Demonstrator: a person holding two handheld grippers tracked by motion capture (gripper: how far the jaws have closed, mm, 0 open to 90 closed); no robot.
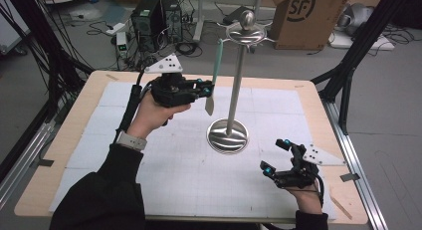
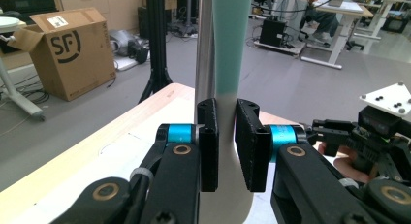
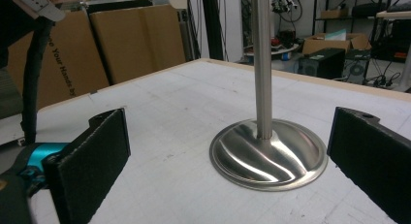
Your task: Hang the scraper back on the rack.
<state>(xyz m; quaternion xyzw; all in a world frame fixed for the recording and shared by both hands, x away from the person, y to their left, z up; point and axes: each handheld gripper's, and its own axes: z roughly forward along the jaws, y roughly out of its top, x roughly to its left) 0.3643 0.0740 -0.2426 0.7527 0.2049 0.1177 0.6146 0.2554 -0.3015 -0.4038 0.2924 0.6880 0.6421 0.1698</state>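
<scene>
A spatula (image 1: 217, 63) with a teal handle and a white blade hangs upright just left of a steel stand (image 1: 236, 85). The stand has a round base (image 1: 228, 136) and short hook arms under a knob at its top. My left gripper (image 1: 206, 89) is shut on the spatula (image 2: 231, 49) where handle meets blade, with the pads (image 2: 209, 151) pressing from both sides. The handle's top end is close to a hook arm; I cannot tell if it hangs on it. My right gripper (image 1: 275, 158) rests low at the table's right front, open and holding nothing, and faces the base (image 3: 269, 153).
A white gridded mat (image 1: 174, 155) covers the wooden table (image 1: 59, 140). On the floor beyond the far edge stand a cardboard box (image 1: 308, 13), computer towers (image 1: 157, 16) and cables. Black frame legs (image 1: 348, 75) rise at the right.
</scene>
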